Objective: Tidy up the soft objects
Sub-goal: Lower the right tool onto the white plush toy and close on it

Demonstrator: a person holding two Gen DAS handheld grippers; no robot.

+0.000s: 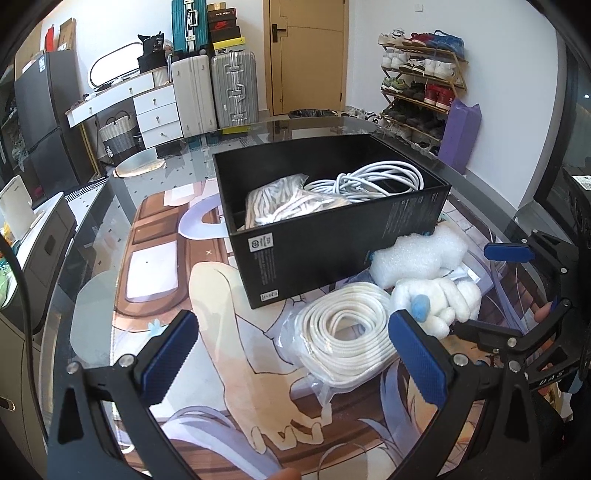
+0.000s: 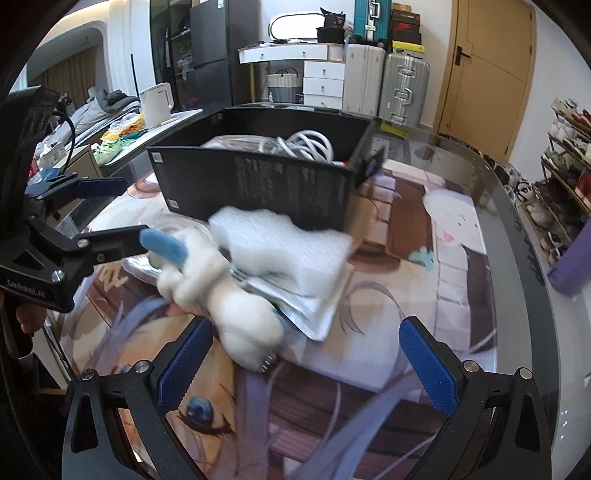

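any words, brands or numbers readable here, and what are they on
"CenRobot.AI" on the left gripper body, as seen from the right wrist camera.
A red swoosh logo, with no words I can read, on a shoebox stacked above the suitcases.
Fine white print and square label stickers on the black box sides: too small to read.
Letters on the dark gear at the right edge of the left wrist view: too blurred to read.

My left view is bright and sharp, daylight glaring off the glass table [image 1: 92, 306] at lower left. My right view smears with motion blur across the plush toy [image 2: 221, 295] at centre. Both bend strongly toward dark, vignetted corners.
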